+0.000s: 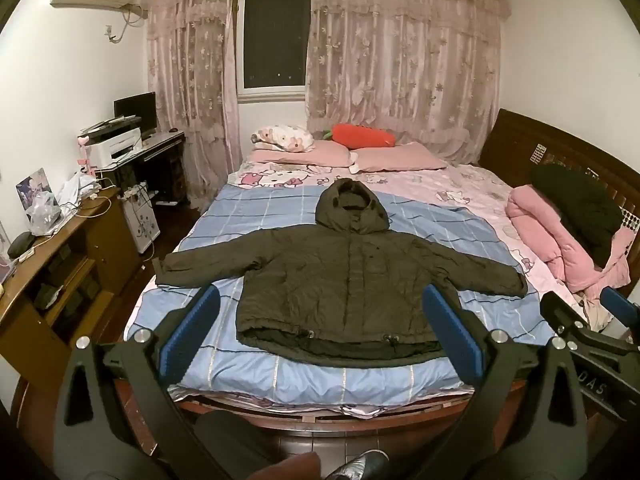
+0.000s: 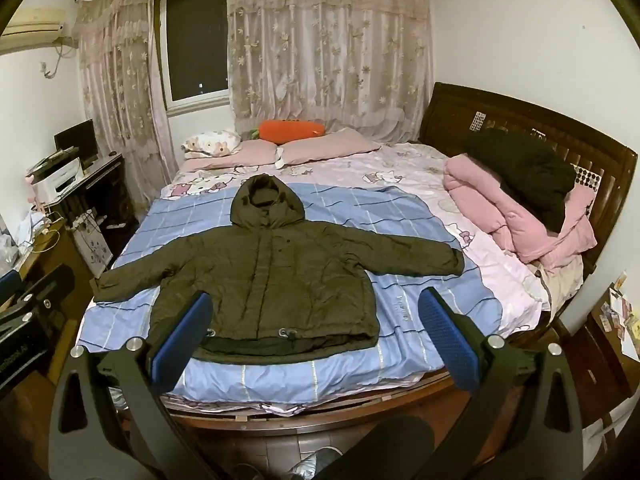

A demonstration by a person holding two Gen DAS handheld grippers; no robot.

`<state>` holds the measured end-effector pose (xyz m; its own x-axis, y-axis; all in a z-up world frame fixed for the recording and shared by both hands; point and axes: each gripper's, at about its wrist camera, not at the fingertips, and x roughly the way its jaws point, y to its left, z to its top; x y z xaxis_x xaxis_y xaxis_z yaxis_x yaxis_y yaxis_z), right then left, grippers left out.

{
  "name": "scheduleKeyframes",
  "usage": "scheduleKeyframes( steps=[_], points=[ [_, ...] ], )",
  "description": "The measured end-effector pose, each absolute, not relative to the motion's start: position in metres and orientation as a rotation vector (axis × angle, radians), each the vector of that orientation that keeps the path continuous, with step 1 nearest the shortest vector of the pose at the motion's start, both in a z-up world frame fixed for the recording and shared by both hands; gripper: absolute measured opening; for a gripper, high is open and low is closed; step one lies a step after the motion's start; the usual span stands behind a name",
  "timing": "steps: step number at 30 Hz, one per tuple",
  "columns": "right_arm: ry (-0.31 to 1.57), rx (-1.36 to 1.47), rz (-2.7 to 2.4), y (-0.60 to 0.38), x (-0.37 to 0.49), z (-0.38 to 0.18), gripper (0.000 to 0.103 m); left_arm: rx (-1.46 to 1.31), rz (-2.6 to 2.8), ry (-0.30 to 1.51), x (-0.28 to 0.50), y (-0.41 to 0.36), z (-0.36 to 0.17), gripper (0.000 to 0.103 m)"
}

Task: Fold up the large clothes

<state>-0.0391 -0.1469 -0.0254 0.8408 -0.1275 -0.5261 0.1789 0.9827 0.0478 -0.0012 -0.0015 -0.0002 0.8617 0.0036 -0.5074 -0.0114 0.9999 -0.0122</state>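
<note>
Claws first: the left claw (image 1: 320, 328) and the right claw (image 2: 316, 328) are both spread wide, blue pads apart, holding nothing, and hang short of the bed's near edge with no contact on any fabric.

The hooded jacket (image 1: 344, 280) lies face up and flat on the blue checked sheet (image 1: 256, 364), near the foot of the bed (image 1: 320, 410). No fold has been made. Its hem (image 1: 340, 344) is the nearest part, with dark lining showing below the drawstring edge. The body's long axis runs from that hem away toward the hood (image 1: 348, 208), which points at the pillows (image 1: 400, 156) and the curtained window. The sleeves lie across this axis, spread out to either side; the left cuff (image 1: 168, 270) reaches the bed's side edge, so the widest span is cuff to cuff.

Risks, as judged:
- The padded shell looks thick and slippery; a shallow pinch may take only the top layer, leaving the back panel behind.
- The left cuff may slide off the bed edge if dragged.
- Puffy filling may spring a fold open again.
- The sheet beneath could be caught along with the jacket and bunch.
- The folded pink quilt (image 2: 520, 216) and the dark garment (image 2: 528, 176) on it lie well apart to the right, posing little hazard.
</note>
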Motion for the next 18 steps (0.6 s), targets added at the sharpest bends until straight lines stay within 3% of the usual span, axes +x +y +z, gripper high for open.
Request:
scheduleKeyframes(
  steps=[18],
  points=[
    [0.549, 0.104, -0.159, -0.1408, -0.0387, -0.0248, 0.102, -0.015, 0.009, 0.53, -0.0018, 0.0046, 0.0024, 0.101]
  ],
)
